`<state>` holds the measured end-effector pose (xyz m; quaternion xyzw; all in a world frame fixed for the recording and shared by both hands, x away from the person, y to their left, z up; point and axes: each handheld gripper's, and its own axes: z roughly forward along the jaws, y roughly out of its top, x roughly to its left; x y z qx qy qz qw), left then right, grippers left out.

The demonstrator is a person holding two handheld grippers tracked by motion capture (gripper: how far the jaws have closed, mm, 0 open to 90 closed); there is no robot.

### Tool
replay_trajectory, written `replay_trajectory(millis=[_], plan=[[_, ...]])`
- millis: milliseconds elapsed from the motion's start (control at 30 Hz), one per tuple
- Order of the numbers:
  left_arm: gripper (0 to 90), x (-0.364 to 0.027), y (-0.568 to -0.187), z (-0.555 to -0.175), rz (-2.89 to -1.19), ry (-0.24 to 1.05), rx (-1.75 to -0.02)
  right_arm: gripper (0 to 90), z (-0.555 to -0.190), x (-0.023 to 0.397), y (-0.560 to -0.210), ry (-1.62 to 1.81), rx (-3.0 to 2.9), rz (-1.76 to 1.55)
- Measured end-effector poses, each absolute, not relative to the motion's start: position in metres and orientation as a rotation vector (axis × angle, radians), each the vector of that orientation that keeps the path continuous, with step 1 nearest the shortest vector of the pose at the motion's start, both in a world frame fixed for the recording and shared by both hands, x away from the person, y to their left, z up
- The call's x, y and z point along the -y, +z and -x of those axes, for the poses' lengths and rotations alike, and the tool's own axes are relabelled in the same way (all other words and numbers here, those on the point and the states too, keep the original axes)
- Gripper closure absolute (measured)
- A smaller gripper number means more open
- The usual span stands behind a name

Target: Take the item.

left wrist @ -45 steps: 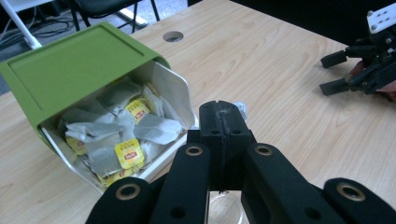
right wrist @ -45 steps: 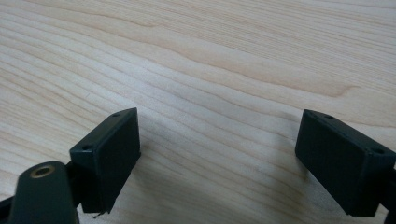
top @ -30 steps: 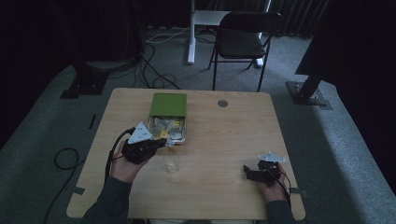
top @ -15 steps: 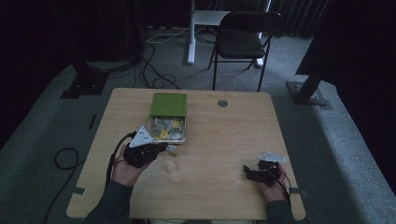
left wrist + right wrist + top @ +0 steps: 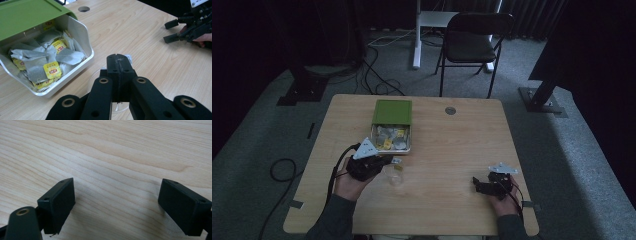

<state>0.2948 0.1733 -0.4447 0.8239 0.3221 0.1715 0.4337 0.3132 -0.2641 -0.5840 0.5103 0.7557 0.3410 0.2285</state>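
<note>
Square pale wooden table (image 5: 447, 150) across the scene. Far of centre, white metal tin with green lid (image 5: 392, 111) slid back, paper tea bags with yellow tags (image 5: 51, 70) heaped inside. Just near it, small clear glass cup (image 5: 393, 175) on the wood. Left gripper (image 5: 119, 62) above that cup, jaws pressed together, white scrap at the tips, unclear whether gripped. Right gripper (image 5: 116, 202) near right, jaws wide, nothing between.

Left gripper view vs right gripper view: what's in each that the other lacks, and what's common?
Left gripper view: tin of tea bags, green lid, table hole, the shut left claw. Right gripper view: close-up of its own jaws, wide apart over bare wood. Shared: the wooden table and the open right claw.
</note>
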Motion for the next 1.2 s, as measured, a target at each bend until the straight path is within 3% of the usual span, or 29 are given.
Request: replay_trajectory(millis=[400, 533, 767, 1200], plan=[[90.0, -0.173, -0.451, -0.296, -2.054, 0.397, -0.813, 13.5, -0.313, 0.264, -0.584, 0.939, -2.081, -1.404], [81.3, -0.175, -0.45, -0.296, -2.041, 0.391, -0.818, 13.5, -0.313, 0.264, -0.584, 0.939, -2.081, -1.405], [76.4, -0.179, -0.447, -0.296, -2.028, 0.397, -0.826, 13.5, -0.313, 0.264, -0.584, 0.939, -2.081, -1.404], [77.0, -0.187, -0.448, -0.294, -2.02, 0.415, -0.84, 13.5, -0.313, 0.264, -0.584, 0.938, -2.082, -1.404]])
